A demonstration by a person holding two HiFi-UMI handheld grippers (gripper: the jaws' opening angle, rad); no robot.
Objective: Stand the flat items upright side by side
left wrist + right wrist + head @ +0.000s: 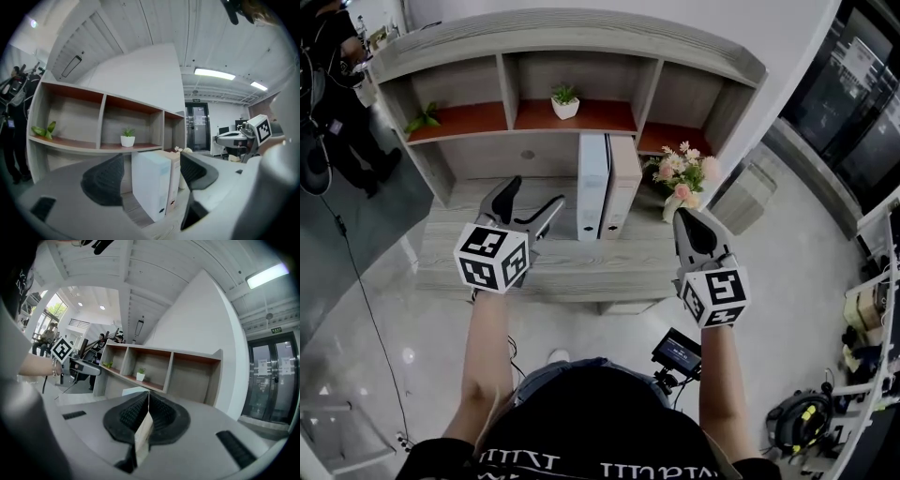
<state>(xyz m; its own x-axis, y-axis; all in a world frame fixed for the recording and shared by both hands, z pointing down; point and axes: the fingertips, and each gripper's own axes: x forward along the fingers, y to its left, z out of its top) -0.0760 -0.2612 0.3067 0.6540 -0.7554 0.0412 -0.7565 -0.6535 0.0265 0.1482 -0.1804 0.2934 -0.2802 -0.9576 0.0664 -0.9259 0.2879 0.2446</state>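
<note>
Flat items: a white folder (592, 187) and a beige folder (623, 185) stand upright, touching side by side, at frame centre on the counter (572, 267).
Left gripper (535, 195): fingers apart, holding nothing, left of the folders (its own view frames the white one between them).
Right gripper (686, 217): fingers closed together, right of centre, just below the flowers (682, 176).
</note>
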